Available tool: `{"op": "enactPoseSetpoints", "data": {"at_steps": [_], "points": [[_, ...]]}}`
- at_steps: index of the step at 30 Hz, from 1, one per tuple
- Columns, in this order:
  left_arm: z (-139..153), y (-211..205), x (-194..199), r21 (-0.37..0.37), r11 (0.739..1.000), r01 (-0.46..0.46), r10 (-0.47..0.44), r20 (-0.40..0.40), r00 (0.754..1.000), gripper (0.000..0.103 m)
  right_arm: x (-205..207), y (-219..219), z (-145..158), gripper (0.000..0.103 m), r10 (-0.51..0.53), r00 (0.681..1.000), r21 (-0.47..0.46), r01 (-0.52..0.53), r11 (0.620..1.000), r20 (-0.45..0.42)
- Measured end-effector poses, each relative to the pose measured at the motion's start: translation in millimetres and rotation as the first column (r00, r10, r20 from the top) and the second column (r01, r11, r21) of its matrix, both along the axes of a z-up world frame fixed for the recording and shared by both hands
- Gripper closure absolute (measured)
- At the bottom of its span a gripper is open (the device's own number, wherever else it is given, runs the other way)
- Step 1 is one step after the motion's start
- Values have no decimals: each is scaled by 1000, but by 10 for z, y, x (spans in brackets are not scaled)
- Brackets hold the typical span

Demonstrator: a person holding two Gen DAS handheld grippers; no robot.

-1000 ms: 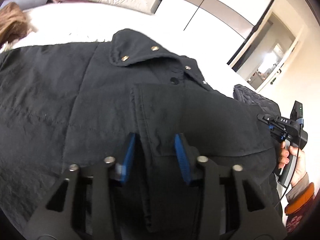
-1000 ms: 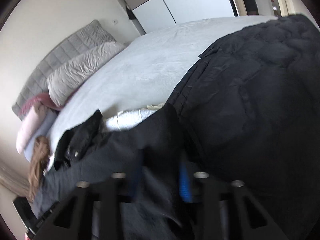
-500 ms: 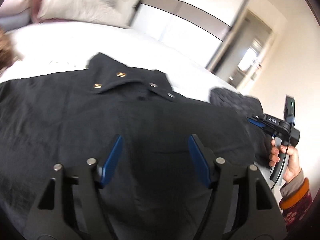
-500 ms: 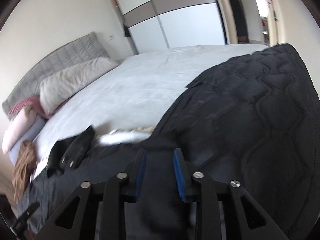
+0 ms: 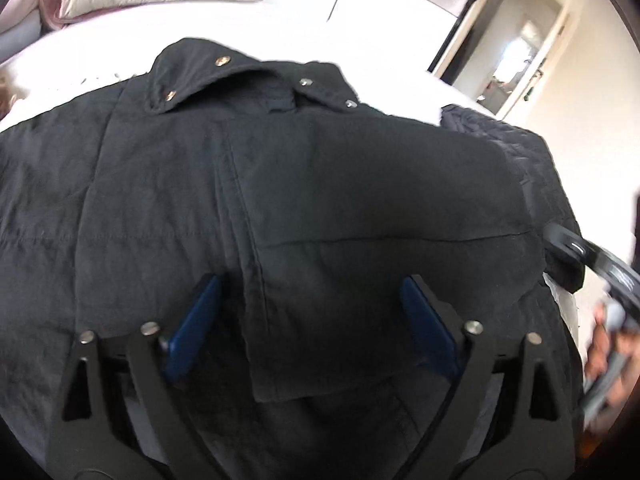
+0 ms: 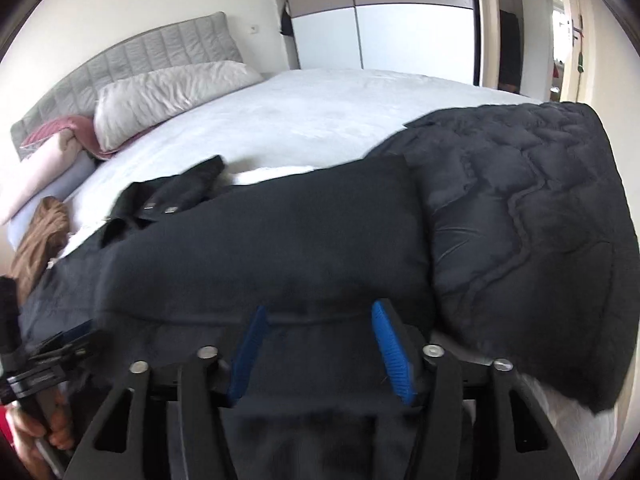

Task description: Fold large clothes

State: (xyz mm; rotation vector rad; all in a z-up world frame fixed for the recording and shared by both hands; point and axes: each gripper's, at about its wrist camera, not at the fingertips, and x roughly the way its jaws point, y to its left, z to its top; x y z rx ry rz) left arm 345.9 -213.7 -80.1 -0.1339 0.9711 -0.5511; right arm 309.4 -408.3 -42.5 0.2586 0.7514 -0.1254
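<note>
1. Black coat [image 5: 168, 184] lay flat on the white bed [image 6: 304, 120], collar [image 5: 224, 76] at the far side, right sleeve [image 5: 384, 216] folded across the front.
2. Left hand-held gripper [image 5: 312, 320] hovered over the coat's near part, jaws wide apart, empty.
3. Right hand-held gripper [image 6: 320, 344] sat above the sleeve, jaws apart, gripping nothing.
4. Quilted jacket [image 6: 532, 216] lay just right of the coat.
5. Pillow [image 6: 168, 96] was at the far-left headboard.

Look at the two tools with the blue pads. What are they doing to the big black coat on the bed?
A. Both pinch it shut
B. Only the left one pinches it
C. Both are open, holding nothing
C: the left tool and right tool both have blue pads spread apart above the snap-buttoned black coat, with no cloth clamped between them.
</note>
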Motion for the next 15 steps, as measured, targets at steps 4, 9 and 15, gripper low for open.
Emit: {"op": "enactPoseSetpoints", "data": {"at_steps": [4, 9, 15], "points": [[54, 102, -41, -58, 998, -10, 5, -85, 996, 11, -294, 309, 128, 25, 27, 999, 29, -27, 999, -22], [364, 349, -239, 2, 999, -38, 38, -78, 996, 11, -503, 696, 126, 22, 61, 997, 17, -60, 998, -46], [583, 904, -451, 77, 988, -136, 137, -13, 990, 6, -666, 1105, -69, 18, 91, 991, -43, -95, 994, -96]]}}
